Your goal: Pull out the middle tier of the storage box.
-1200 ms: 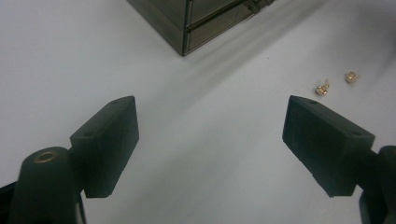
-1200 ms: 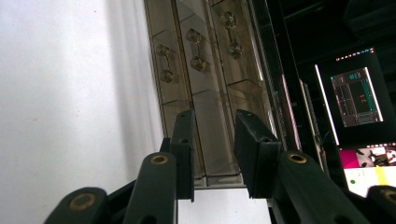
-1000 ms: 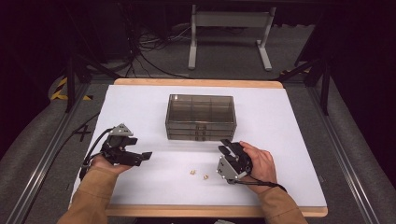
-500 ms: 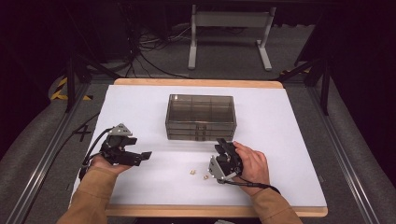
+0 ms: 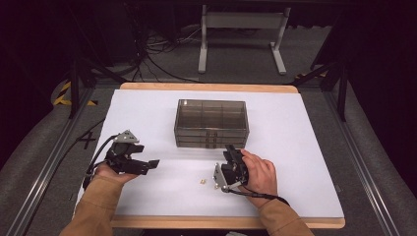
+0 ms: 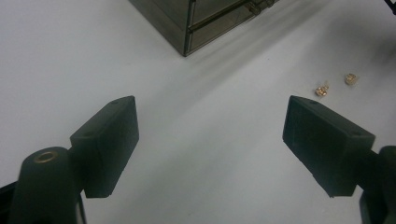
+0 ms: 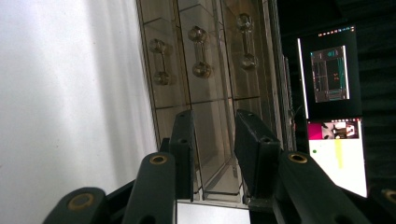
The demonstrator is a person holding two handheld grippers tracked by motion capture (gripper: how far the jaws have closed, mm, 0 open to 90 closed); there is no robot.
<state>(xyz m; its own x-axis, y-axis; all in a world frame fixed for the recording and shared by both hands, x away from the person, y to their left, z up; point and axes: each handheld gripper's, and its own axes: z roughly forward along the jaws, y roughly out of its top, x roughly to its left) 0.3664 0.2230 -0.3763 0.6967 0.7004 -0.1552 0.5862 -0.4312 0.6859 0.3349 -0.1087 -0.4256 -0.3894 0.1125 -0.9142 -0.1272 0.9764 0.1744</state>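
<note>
We see two brass bits (image 5: 201, 181) on the table just left of the right gripper (image 5: 231, 151), the nearer one, its empty, half-parted jaws aimed at the drawer box (image 5: 211, 120), while the left gripper (image 5: 151, 165) waits farther off, jaws wide and empty.

In the high view, the two small brass pieces (image 5: 201, 181) on the white table (image 5: 305, 147) are too small to tell what they are, and in the left gripper view they stay blurred. That view's top edge cuts off the smoky drawer cabinet (image 6: 205, 23), leaving one corner. In the right gripper view its drawer contents are unreadable behind reflections, and the text on the two screens (image 7: 334, 74) is too blurred to read. The bottom edge of the high view cuts both tan sleeves (image 5: 93, 206).
</note>
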